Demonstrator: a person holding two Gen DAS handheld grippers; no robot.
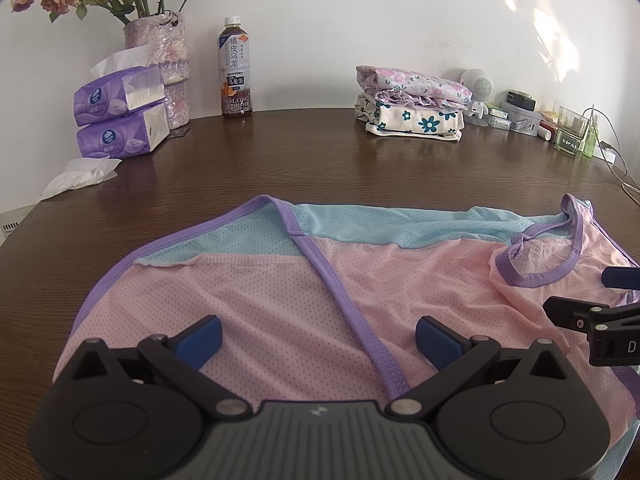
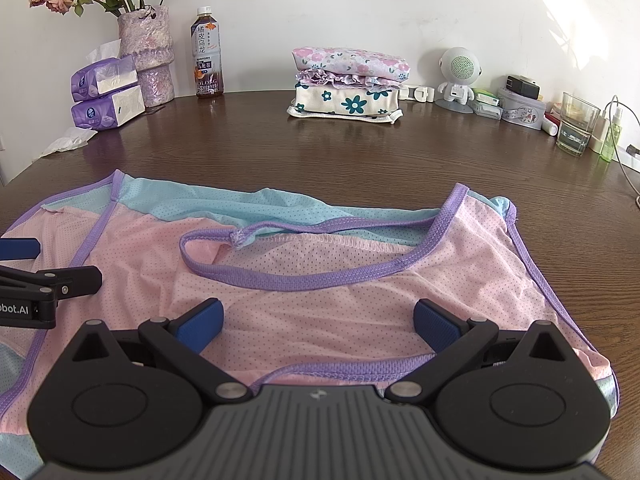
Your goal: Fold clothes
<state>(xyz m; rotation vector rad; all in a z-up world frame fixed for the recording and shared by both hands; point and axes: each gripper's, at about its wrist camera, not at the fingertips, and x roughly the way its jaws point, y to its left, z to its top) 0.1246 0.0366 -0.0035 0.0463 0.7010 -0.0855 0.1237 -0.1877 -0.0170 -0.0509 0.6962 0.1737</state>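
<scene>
Pink mesh fills the near half of the desk (image 2: 360, 148): the top (image 2: 304, 304) lies flat in front of us, its long axis running left to right, blue back panel away from us, toward the wall. Both tongs hang over its near edge with fingers spread wide and nothing between them, our left tongs (image 1: 318, 342) above a purple-edged armhole, our right tongs (image 2: 318, 326) just below the neckline (image 2: 288, 276). The two sit side by side, equally near the hem, so we judge either can pinch it. Finished folded clothes (image 2: 346, 90) sit well apart by the wall.
</scene>
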